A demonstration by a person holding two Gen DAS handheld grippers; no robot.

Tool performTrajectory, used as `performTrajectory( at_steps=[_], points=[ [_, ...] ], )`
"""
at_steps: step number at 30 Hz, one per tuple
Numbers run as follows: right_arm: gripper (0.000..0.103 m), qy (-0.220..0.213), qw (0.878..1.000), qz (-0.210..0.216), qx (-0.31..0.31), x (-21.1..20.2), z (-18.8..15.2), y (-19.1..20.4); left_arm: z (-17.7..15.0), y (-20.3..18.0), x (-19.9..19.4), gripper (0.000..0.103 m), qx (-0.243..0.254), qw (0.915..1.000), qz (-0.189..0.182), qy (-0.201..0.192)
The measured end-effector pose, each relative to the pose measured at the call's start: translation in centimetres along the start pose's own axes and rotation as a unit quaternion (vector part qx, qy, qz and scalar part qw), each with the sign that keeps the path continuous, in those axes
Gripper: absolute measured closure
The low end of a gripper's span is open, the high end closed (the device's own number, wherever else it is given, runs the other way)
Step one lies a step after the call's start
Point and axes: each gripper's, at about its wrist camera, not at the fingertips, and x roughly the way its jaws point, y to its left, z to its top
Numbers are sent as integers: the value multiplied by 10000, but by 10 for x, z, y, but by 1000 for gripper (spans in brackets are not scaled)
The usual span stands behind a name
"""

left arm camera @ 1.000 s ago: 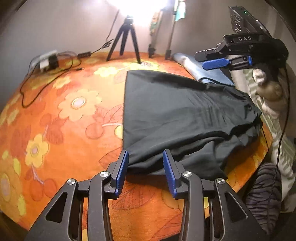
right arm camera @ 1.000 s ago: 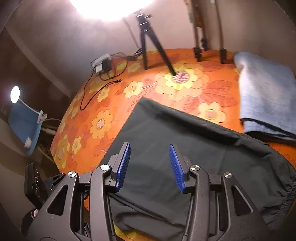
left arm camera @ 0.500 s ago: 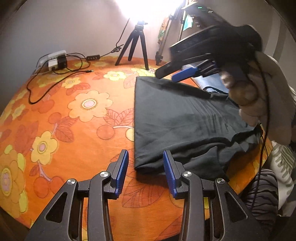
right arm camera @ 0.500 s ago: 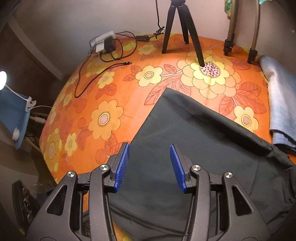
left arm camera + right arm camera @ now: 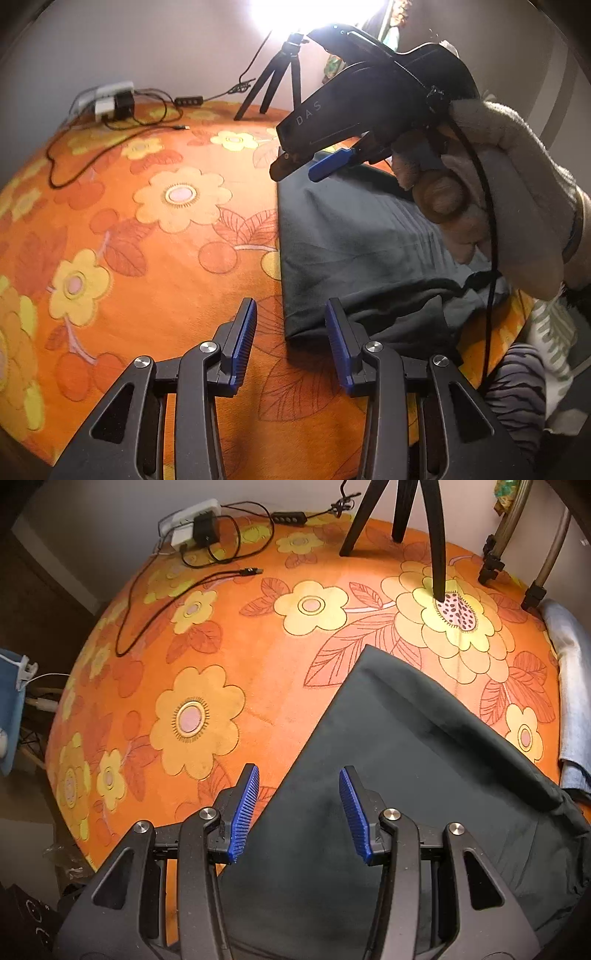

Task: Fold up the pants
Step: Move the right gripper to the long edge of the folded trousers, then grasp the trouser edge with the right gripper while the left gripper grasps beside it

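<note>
Dark grey pants lie folded on an orange flowered cloth, their straight edge facing left. My left gripper hovers open just in front of the pants' near left corner, nothing between its blue pads. In the left wrist view the right gripper, held by a hand in a beige sleeve, hangs above the far left part of the pants. In the right wrist view the right gripper points down, open, straddling the pants' left edge from above without touching it.
A black tripod stands on the far side of the cloth, with stand legs to its right. A power strip and cables lie at the far left. Folded blue denim rests at the right edge. A striped fabric hangs off the near right.
The right gripper has swung leftwards and down over the pants, coming to their far left edge. The left gripper has stayed near the front corner, with only a slight roll.
</note>
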Motion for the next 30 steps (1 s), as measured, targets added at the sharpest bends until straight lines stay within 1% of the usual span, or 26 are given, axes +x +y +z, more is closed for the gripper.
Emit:
performTrajectory(
  at_steps=[3, 9, 15, 20, 23, 24, 25, 26, 27, 28, 29, 30],
  points=[
    [55, 64, 9999, -92, -32, 7, 0, 1, 0, 4, 6, 66, -178, 9997, -136, 58],
    [55, 193, 9993, -287, -111, 17, 1, 5, 4, 1, 11, 66, -251, 9993, -277, 84],
    [55, 308, 9981, -506, -185, 27, 3, 10, 10, -3, 17, 66, -259, 9993, -256, 73],
    [56, 358, 9966, -681, -310, 32, 2, 15, 14, -4, 23, 66, -228, 9996, -152, 99],
    [65, 318, 9957, -791, -375, 32, 1, 17, 13, -7, 25, 66, -186, 9997, -115, 121],
    [74, 300, 9960, -759, -376, 32, 1, 17, 13, -7, 25, 66, -200, 9996, -128, 136],
    [80, 282, 9966, -691, -346, 30, 1, 15, 14, -6, 27, 66, -221, 9995, -137, 153],
    [89, 295, 9973, -603, -289, 29, 1, 13, 14, -6, 28, 66, -231, 9995, -138, 166],
    [92, 292, 9979, -530, -243, 27, 1, 11, 14, -6, 30, 66, -245, 9994, -134, 182],
    [93, 264, 9985, -440, -185, 25, 0, 8, 14, -7, 32, 64, -255, 9994, -138, 197],
    [94, 239, 9988, -394, -164, 23, 0, 6, 14, -7, 34, 57, -267, 9993, -135, 207],
    [96, 213, 9991, -342, -155, 21, -2, 4, 14, -8, 36, 54, -265, 9993, -125, 212]
  ],
)
